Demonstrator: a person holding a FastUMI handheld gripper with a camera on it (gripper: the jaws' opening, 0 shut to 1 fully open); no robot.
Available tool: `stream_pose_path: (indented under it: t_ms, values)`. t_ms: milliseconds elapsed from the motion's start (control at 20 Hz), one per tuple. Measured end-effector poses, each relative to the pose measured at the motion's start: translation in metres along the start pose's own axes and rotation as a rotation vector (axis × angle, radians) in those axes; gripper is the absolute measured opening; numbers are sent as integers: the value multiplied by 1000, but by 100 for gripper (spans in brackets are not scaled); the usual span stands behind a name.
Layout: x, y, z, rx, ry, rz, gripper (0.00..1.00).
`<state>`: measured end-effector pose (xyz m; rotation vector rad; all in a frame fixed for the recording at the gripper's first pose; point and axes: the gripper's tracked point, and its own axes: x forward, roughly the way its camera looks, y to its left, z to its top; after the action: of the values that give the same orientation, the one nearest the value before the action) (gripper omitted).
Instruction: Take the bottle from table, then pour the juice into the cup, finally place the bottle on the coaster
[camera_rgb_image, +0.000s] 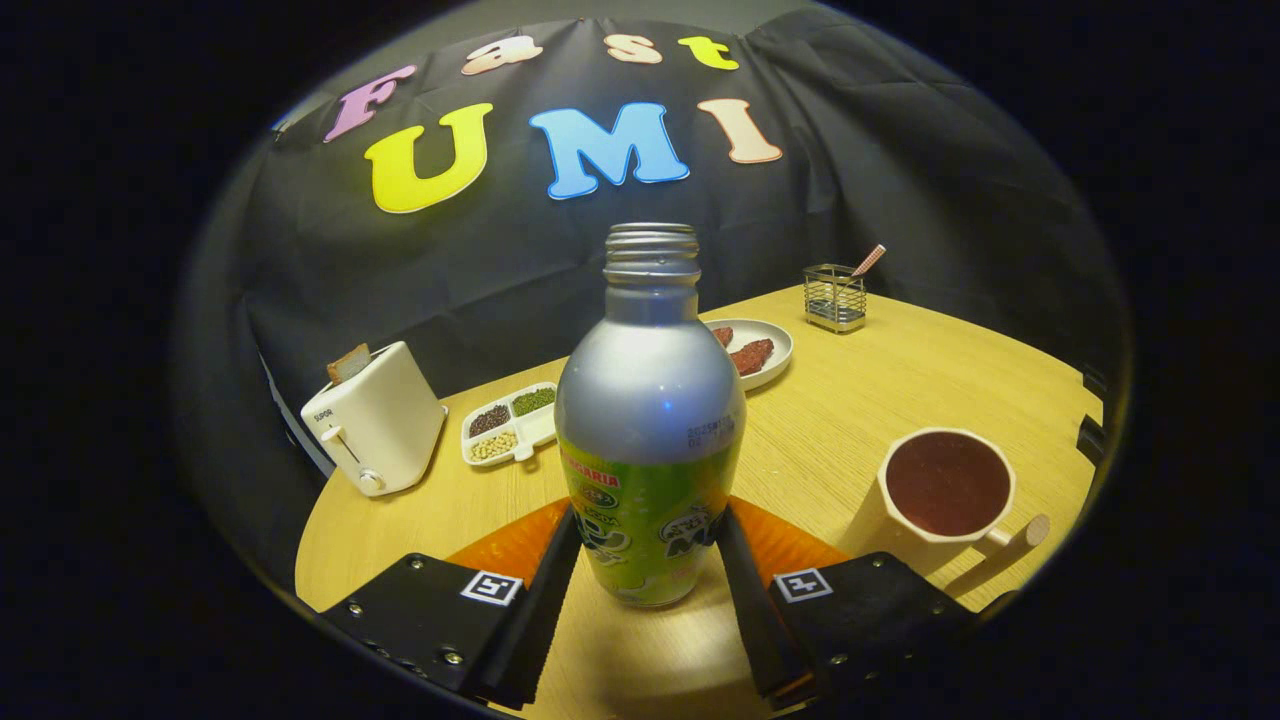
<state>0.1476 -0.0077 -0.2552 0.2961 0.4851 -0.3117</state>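
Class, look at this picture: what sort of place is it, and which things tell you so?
Probably a staged breakfast table in a recording booth: a toaster, a cup and a plate sit beyond the claw, which grips a bottle.

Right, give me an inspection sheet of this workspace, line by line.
Surface: round wooden table.
Job's things: capless bottle upright between the fingers; cup holding dark liquid; orange coaster behind the bottle.
Clutter: toaster with bread, divided dish of beans, plate of food, wire holder.
Grippers: gripper fingers on both sides of the bottle.
Cables: nothing seen.
Surroundings: black cloth wall.
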Motion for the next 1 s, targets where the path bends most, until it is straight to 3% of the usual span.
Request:
stream_pose_path:
  t_ms: [500, 1000]
  values:
    - [36, 4, -3, -97, -1, 28, 77]
    - [40, 13, -9, -181, 13, 66, 82]
